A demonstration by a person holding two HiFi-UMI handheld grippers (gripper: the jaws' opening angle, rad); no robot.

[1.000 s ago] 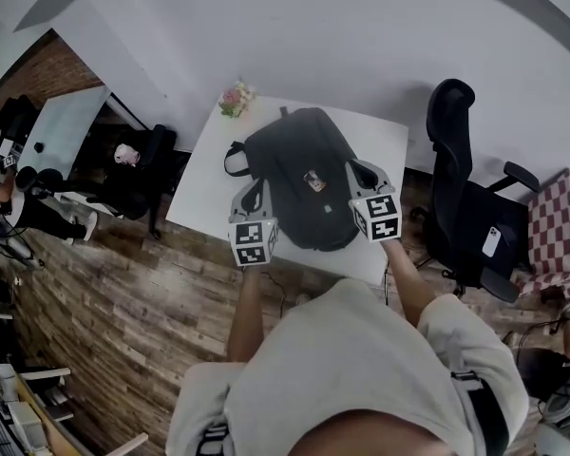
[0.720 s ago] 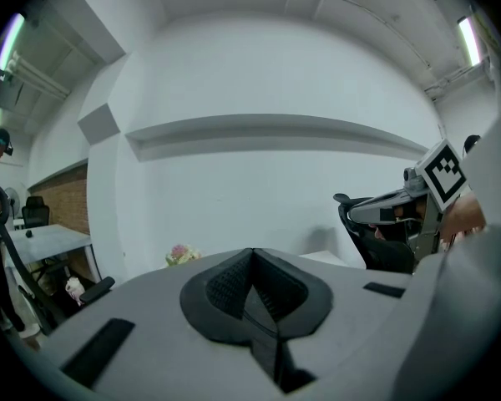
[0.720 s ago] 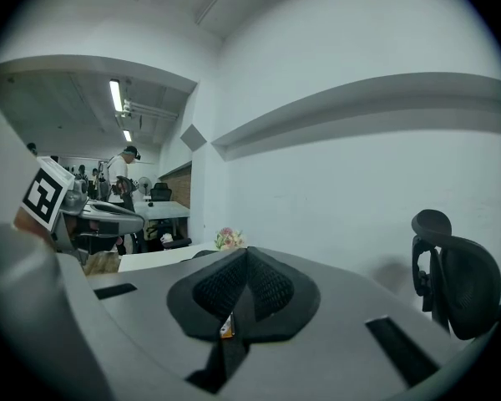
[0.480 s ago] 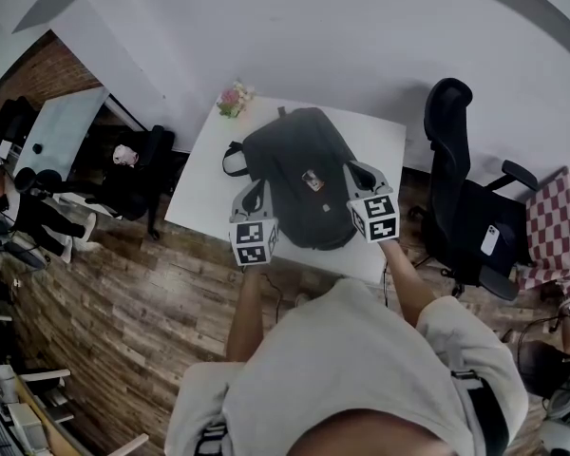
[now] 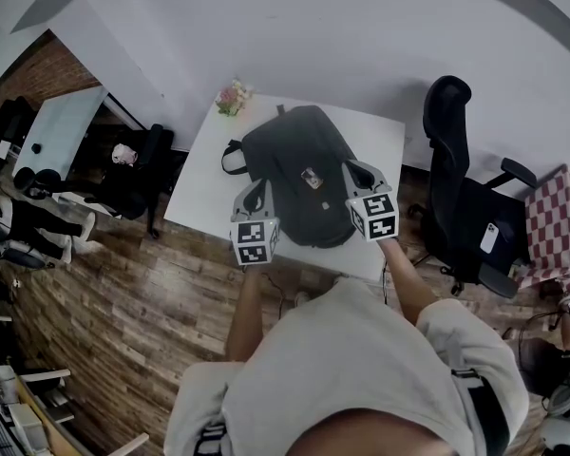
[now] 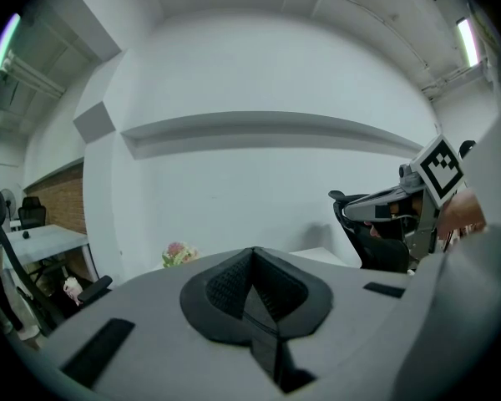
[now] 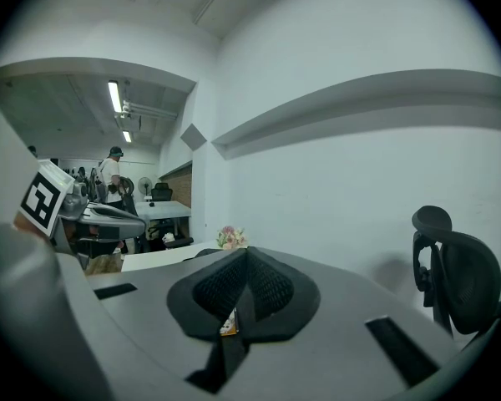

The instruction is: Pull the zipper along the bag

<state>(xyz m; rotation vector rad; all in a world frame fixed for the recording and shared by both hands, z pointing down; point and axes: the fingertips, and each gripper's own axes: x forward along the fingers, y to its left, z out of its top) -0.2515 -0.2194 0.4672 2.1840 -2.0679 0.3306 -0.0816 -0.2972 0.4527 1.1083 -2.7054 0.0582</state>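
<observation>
Matt cloth bag (image 5: pixel 299 174), smooth white table (image 5: pixel 204 174), grainy wood-plank floor (image 5: pixel 123 293).

In the head view the zipper on the bag (image 5: pixel 294 155) is showing too small to make out, and the tag (image 5: pixel 311 178) at its middle is reading only as a pale speck. The left claw (image 5: pixel 251 194) and right claw (image 5: pixel 357 171) are covering the bag's lower corners, so contact is not telling. The person's shoulders (image 5: pixel 351 369) are hiding the floor along the bottom of the frame. In the left gripper view the claw's grey body is blocking the bag entirely; in the right gripper view only an orange sliver (image 7: pixel 228 324) is peeking out under the closed tips, and the chair (image 7: pixel 455 270) at the right is losing its lower part behind the claw's body
</observation>
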